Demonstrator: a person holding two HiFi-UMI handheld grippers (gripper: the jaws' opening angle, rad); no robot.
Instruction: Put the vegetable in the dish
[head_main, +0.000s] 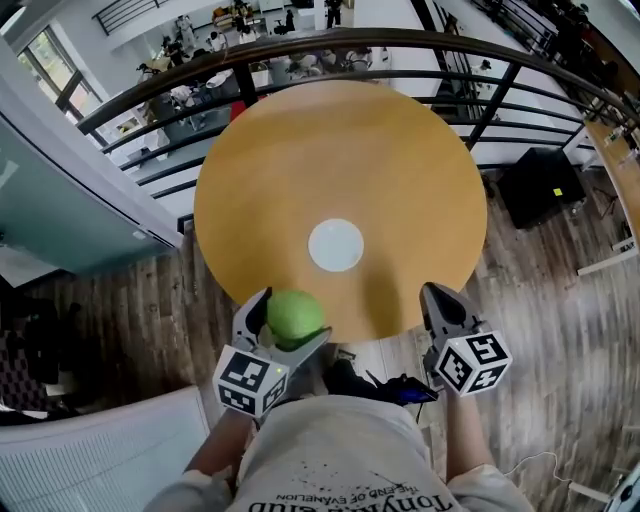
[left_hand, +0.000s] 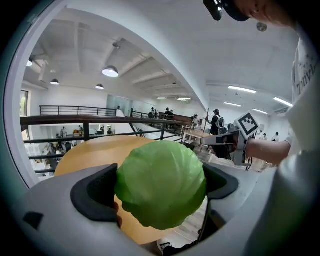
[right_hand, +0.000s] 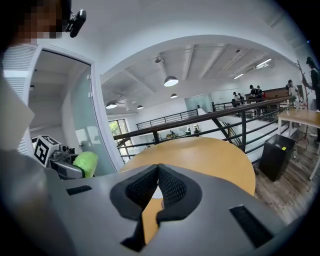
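The left gripper's fingers (left_hand: 95, 192) pinch a green cabbage (left_hand: 161, 182) from both sides. It hangs low and left of centre in the head view, over the counter's (head_main: 340, 150) near rim. The right gripper (right_hand: 157, 187), at the lower right, has its fingers pressed together on nothing.

The step in hand looks like the carry. Next, the cabbage likely needs moving up and slightly right in the frame to the empty white dish (head_main: 335, 245), then lowering before release. Bare counter surrounds the dish, and the railing (head_main: 300, 45) stands well beyond.
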